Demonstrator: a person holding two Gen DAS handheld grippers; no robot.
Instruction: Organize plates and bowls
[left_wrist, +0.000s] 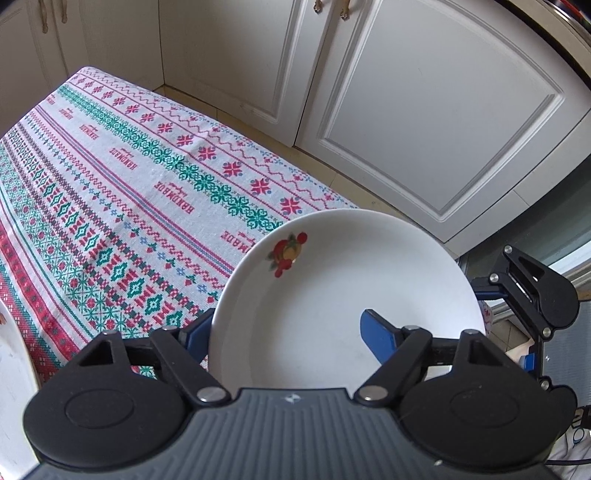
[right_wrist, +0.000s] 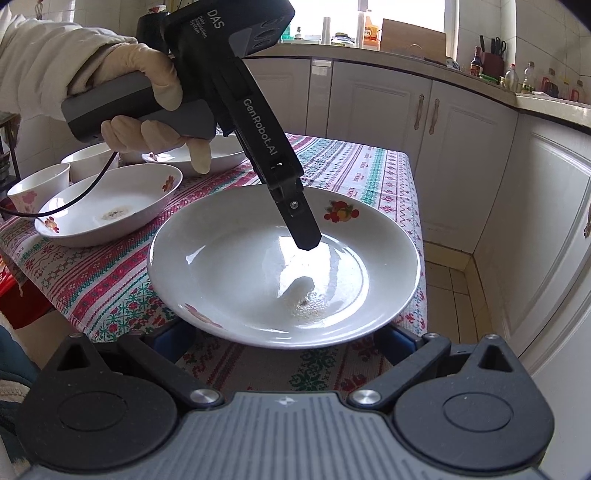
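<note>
While the plate (right_wrist: 258, 280) lies face-up, left fingers (left_wrist: 380, 332) straddle its rim, apart; right fingers (right_wrist: 168, 339) spread beneath it.

A home kitchen: cream panelled cabinets (right_wrist: 376, 110) line the walls, a counter (right_wrist: 546, 99) holds bottles and a knife block, a window (right_wrist: 406, 14) lets in daylight, and a patterned tablecloth (left_wrist: 110, 184) covers a small table.

The desk (right_wrist: 373, 173) wears a patterned cloth (left_wrist: 122, 177). A white plate (right_wrist: 258, 280) sits at its near corner, just ahead of the right tongs (right_wrist: 280, 343). Left of the left tongs (right_wrist: 308, 243) lie a second plate (right_wrist: 107, 206), a cup (right_wrist: 37, 188) and more dishes behind.
</note>
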